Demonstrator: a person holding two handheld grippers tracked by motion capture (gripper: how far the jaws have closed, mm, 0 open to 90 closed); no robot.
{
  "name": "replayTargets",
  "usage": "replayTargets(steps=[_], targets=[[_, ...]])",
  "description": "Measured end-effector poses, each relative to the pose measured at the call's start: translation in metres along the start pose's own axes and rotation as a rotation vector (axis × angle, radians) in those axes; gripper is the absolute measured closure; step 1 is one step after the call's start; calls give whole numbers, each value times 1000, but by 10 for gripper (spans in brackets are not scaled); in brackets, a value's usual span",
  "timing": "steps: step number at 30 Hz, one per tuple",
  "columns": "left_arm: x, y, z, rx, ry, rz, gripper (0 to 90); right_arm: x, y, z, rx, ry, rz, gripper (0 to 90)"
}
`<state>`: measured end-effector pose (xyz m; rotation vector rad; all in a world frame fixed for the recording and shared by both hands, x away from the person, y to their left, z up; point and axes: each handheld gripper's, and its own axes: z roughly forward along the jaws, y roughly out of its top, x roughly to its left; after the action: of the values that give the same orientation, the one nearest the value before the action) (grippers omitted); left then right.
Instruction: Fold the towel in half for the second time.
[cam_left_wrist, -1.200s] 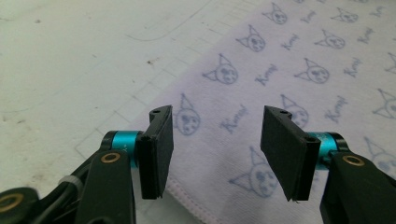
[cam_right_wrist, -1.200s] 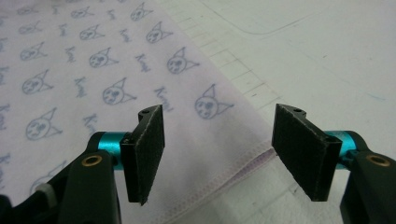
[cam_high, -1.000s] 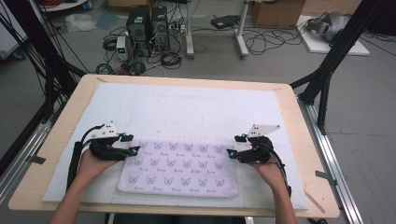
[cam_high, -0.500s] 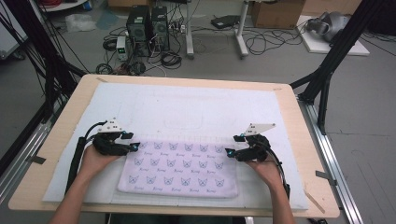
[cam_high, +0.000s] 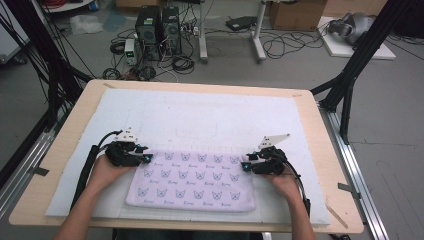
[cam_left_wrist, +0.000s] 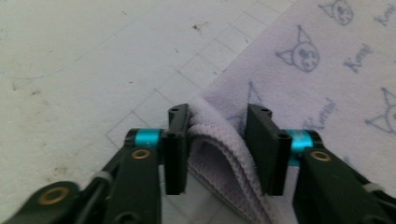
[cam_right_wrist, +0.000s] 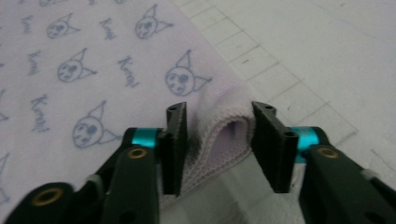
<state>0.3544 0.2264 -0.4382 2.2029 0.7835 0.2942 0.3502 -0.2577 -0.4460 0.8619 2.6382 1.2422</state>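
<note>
A lilac towel (cam_high: 192, 180) printed with cat faces lies flat on the white mat (cam_high: 215, 115). My left gripper (cam_high: 147, 159) is at its far left corner and my right gripper (cam_high: 245, 166) at its far right corner. In the left gripper view the jaws (cam_left_wrist: 217, 140) have just been closing, and the towel corner (cam_left_wrist: 219, 140) is bunched into a fold between the pads. The right gripper view shows the same: the jaws (cam_right_wrist: 217, 140) have just been closing, and the towel's hem (cam_right_wrist: 224, 126) arches up between both pads.
The mat covers most of a wooden table (cam_high: 325, 150). Black frame legs (cam_high: 350, 85) stand at the table's right and left. Computer towers (cam_high: 157, 22) and cables lie on the floor beyond the far edge.
Both hands have stayed at the towel's far corners. The towel lies as it did.
</note>
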Motion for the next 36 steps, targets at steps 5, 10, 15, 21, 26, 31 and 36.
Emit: replayTargets(steps=[5,10,15,21,26,31,36], targets=[[-7,3,-2,15,28,40,777,5,0,-2,-15,10,-23,794],[-13,7,-4,7,74,57,801,5,5,-8,-37,6,-26,808],[-9,19,-9,-42,120,45,803,-1,20,-14,-66,-28,-36,812],[11,50,-10,-98,190,22,801,-17,47,-18,-62,-130,-37,811],[28,80,-10,-132,243,15,799,-34,73,-26,-88,-175,-17,812],[45,91,1,-114,323,-37,565,-54,88,-18,-109,-266,5,563],[50,74,5,-73,250,-66,509,-59,83,-7,-73,-232,37,523]])
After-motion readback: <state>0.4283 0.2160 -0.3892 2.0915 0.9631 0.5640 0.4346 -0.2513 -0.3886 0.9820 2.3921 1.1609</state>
